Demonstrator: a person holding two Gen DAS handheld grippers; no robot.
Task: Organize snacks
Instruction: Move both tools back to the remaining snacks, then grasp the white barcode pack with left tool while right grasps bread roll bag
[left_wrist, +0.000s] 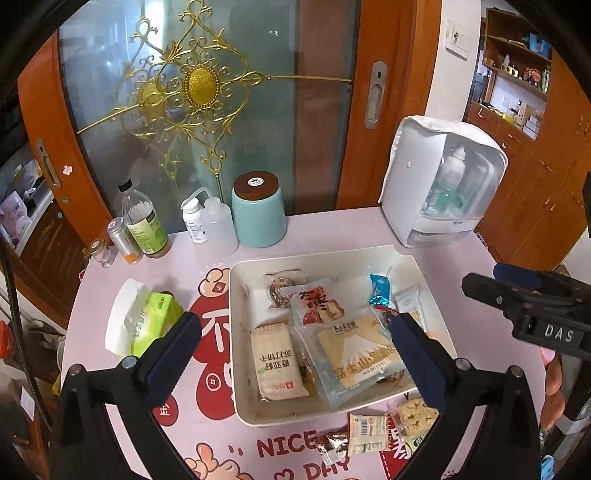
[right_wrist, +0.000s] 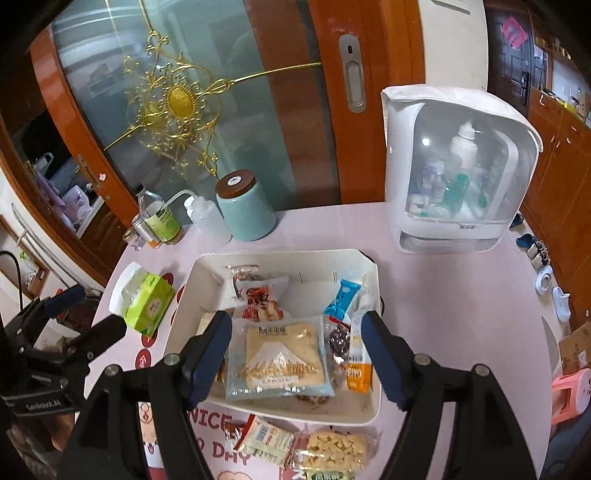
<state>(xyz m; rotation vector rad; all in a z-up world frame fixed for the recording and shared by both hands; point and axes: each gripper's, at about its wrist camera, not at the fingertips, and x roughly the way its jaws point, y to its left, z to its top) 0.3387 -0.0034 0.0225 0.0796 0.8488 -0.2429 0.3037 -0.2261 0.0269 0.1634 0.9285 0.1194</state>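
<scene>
Sorting: I'm mid-way through loading loose snacks into the white tray (right_wrist: 373, 369); several packs are in, a few are not.
Tray contents: Mt Fuji bread pack (right_wrist: 280, 360) at front centre, beige biscuit pack (left_wrist: 277, 363) to its left, red-print pastry (right_wrist: 264, 301) behind, blue candy wrapper (right_wrist: 341, 297) and orange-white sachet (right_wrist: 357, 363) on the right side.
Still out: three packs lie on the surface (right_wrist: 461, 295) just in front of the tray's near rim: dark brown wrapper (left_wrist: 332, 441), cream barcode packet (right_wrist: 267, 439), cracker pack (right_wrist: 338, 452).
Left tongs (left_wrist: 295, 341): open wide, holding nothing, hovering over the tray's left half.
Right tongs (right_wrist: 297, 347): open wide, empty, hanging above the bread pack; also seen side-on at the right edge of the left wrist view.
Step in hand: my read is I'm between picks, nothing gripped on either side.
Next move: likely pull the right tongs back toward me and down onto the cracker pack, nearest the right side. It calls for a low, flat approach; the packs touch or overlap, so I need to pinch one edge only.
Risk: the thin film may slip or drag the neighbouring packet along.
Clutter: tissue pack (right_wrist: 147, 306) left of the tray, not a snack, leave it.
</scene>
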